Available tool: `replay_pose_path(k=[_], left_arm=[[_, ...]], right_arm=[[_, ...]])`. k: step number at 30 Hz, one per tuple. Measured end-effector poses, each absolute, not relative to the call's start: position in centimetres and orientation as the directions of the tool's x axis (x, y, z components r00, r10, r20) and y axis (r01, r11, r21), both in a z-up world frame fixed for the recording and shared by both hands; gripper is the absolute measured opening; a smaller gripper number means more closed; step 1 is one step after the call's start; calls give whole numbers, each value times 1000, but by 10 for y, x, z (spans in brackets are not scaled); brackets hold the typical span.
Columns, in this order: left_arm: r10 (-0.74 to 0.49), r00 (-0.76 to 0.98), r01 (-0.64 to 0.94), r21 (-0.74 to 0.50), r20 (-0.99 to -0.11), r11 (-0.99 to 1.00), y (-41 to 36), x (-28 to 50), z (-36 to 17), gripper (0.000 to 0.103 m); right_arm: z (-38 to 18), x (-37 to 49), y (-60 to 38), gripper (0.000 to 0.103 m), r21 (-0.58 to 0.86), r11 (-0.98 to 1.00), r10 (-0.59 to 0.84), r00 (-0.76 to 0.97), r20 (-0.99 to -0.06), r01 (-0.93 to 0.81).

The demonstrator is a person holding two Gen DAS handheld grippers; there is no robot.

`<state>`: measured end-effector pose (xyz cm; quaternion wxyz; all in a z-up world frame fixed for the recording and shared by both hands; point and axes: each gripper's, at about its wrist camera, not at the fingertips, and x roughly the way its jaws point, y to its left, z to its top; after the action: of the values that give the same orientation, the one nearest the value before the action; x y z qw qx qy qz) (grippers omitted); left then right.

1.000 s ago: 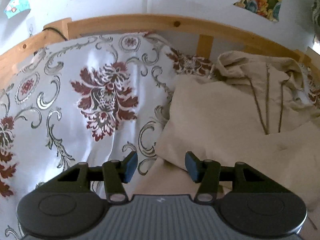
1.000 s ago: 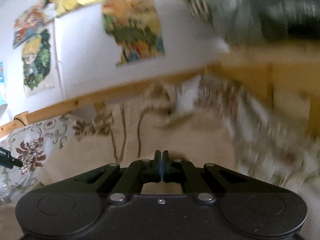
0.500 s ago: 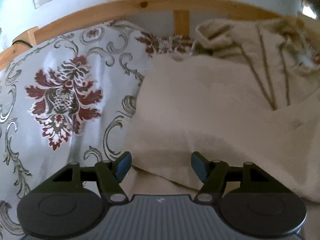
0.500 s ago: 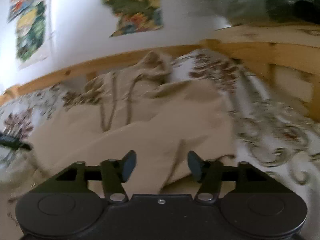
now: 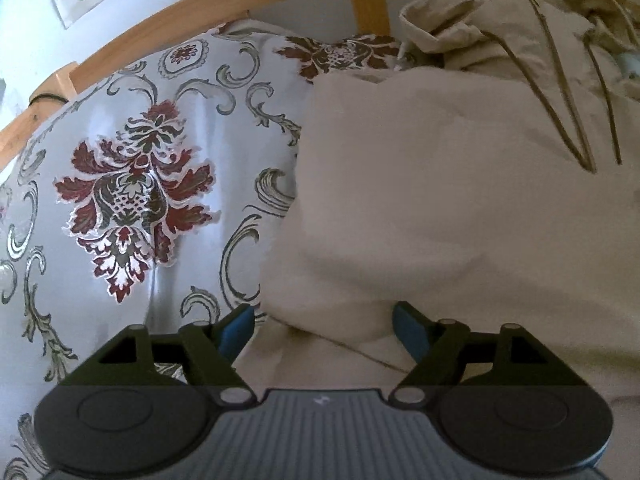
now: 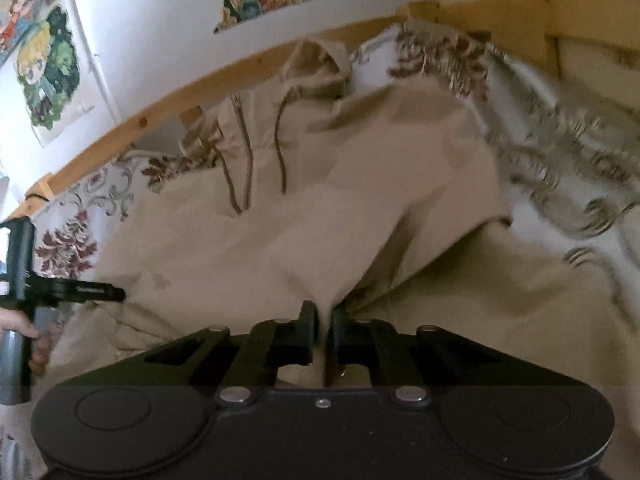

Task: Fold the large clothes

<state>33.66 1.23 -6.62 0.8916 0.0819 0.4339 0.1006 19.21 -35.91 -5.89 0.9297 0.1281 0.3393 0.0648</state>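
Both grippers have come down to the near edge of the beige hoodie (image 6: 304,216) since a second ago, when the right wrist view was still swinging in a blur and the left one sat further back over the patterned bedspread (image 5: 120,184). On the right gripper (image 6: 320,330) the jaws have just been closing: half a second ago they stood wide with cloth between them, and now they are pinched almost together on a ridge of the hoodie's near hem, which puckers up into them. On the left gripper (image 5: 324,330) the jaws have just been opening and stand wide, with the hoodie's near left corner bulging between the blue pads but not visibly pressed by them (the fabric hangs loose there). The hoodie lies spread on the bed, hood and drawstrings (image 5: 568,92) toward the wooden rail (image 5: 224,20) at the far edge, its left side along the bedspread's floral medallion. My reading is that one hem point is secured and the other is lined up, so the left must close before the hem can be lifted and folded toward the hood. Lifting with only one side gripped would likely skew the fold.
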Motion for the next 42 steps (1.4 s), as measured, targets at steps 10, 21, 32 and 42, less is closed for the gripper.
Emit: replay_pose_path(k=[10, 21, 32, 42], left_arm=[[160, 673, -57, 165, -722, 985, -9, 293, -42, 91], [179, 604, -10, 218, -777, 976, -64, 312, -68, 96], [138, 599, -42, 141, -789, 989, -42, 280, -49, 98], [142, 609, 1, 180, -780, 984, -20, 225, 64, 99]], right_arm=[[-57, 182, -349, 55, 79, 995, 92, 811, -578, -57], [-94, 195, -307, 64, -165, 971, 38, 799, -600, -171], [-91, 193, -318, 81, -69, 987, 79, 809, -583, -146], [-38, 153, -337, 102, 49, 993, 119, 911, -396, -109]])
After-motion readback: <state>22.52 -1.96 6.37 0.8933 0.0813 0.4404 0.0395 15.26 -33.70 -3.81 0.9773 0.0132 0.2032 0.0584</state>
